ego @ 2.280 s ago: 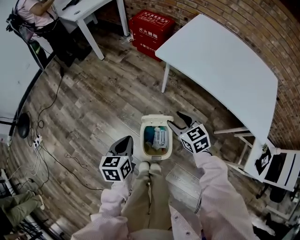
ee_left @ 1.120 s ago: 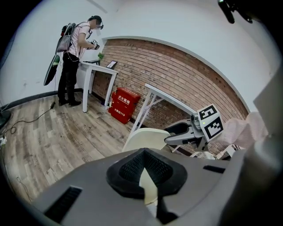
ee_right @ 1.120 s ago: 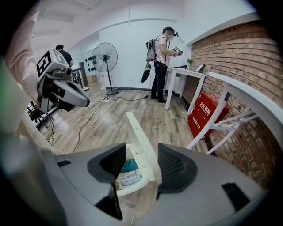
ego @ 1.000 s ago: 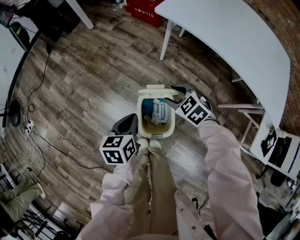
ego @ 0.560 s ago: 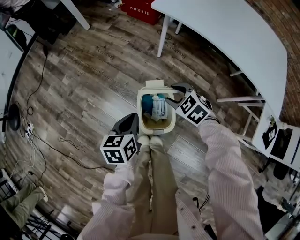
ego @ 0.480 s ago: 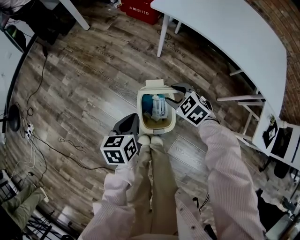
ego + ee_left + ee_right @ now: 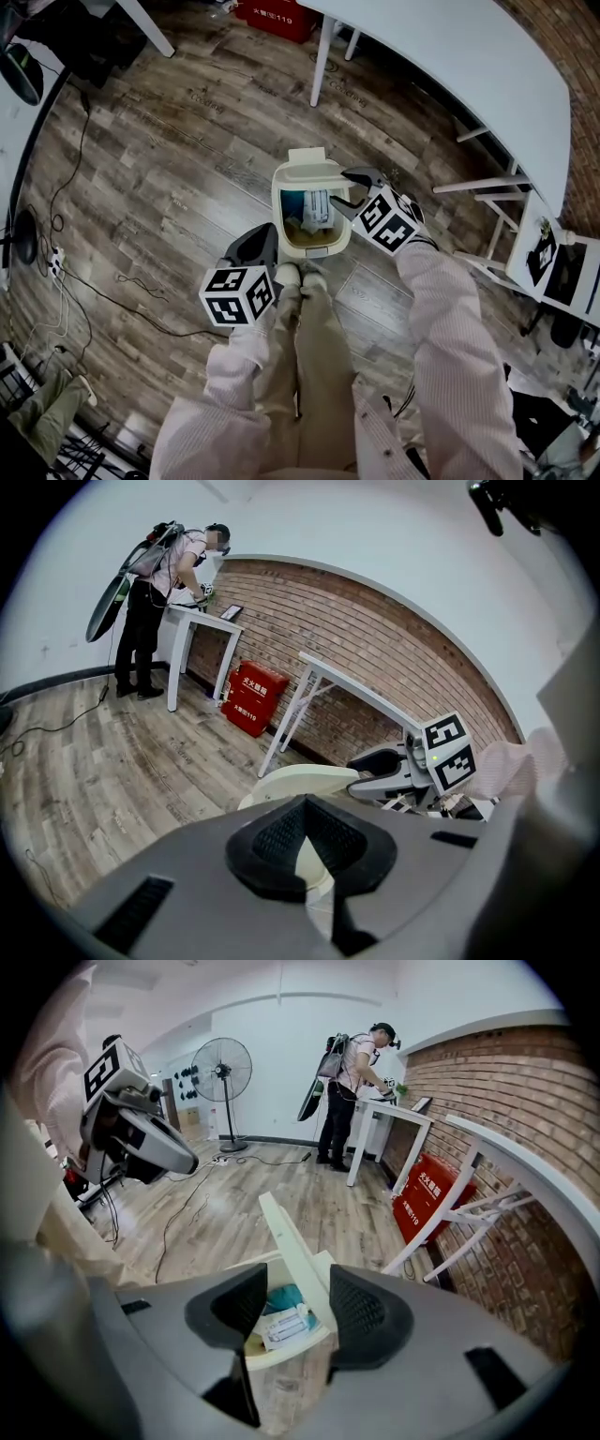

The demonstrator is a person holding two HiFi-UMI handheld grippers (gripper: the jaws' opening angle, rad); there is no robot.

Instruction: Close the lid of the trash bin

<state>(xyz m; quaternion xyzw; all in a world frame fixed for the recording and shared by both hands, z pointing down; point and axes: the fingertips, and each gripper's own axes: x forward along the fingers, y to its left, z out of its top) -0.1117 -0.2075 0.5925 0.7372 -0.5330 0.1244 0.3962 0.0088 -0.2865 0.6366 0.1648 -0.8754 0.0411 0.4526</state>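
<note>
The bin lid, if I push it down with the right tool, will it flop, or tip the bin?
The lid looks like stiff moulded plastic, seemingly hinged at the back rim, so it should probably swing down rather than bend. The trash bin looks small and light, so a sideways push might shift it.

From here the only print I can read is on the red box [image 7: 277, 11] on the floor at 12 o'clock in the head view: white digits "119", with characters beside them too small to make out. The right gripper view shows the same digits on its side [image 7: 428, 1194]. The label on the packet [image 7: 281, 1324] in the trash bin [image 7: 323, 1274] is illegible.
</note>
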